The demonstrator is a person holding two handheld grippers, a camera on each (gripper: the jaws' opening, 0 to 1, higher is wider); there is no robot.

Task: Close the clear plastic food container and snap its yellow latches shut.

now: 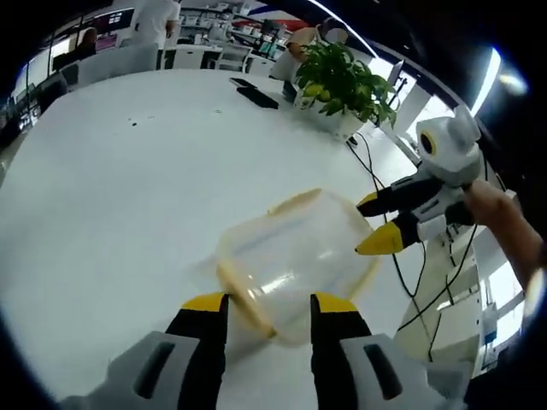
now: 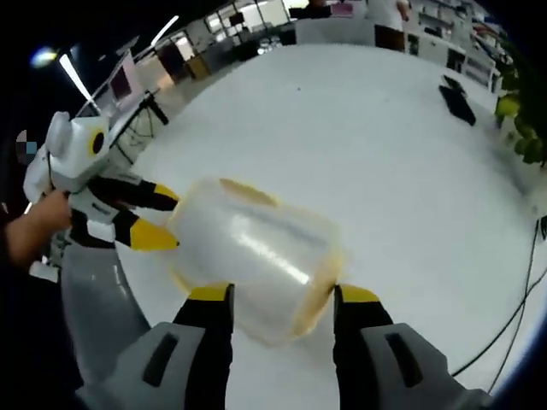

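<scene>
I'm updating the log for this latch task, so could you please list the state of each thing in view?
Container: lifted off the table, between both grippers; blurred, so lid and latches cannot be told.
Left gripper: jaws open, straddling the container's end.
Right gripper: jaws open, straddling the opposite end.
Table: white, bare near the container.
Potted plant: upright.

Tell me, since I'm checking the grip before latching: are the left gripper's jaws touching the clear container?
Cannot tell. In the left gripper view the left gripper has its jaws on either side of the clear container's near end, but blur hides any contact or gap.
</scene>
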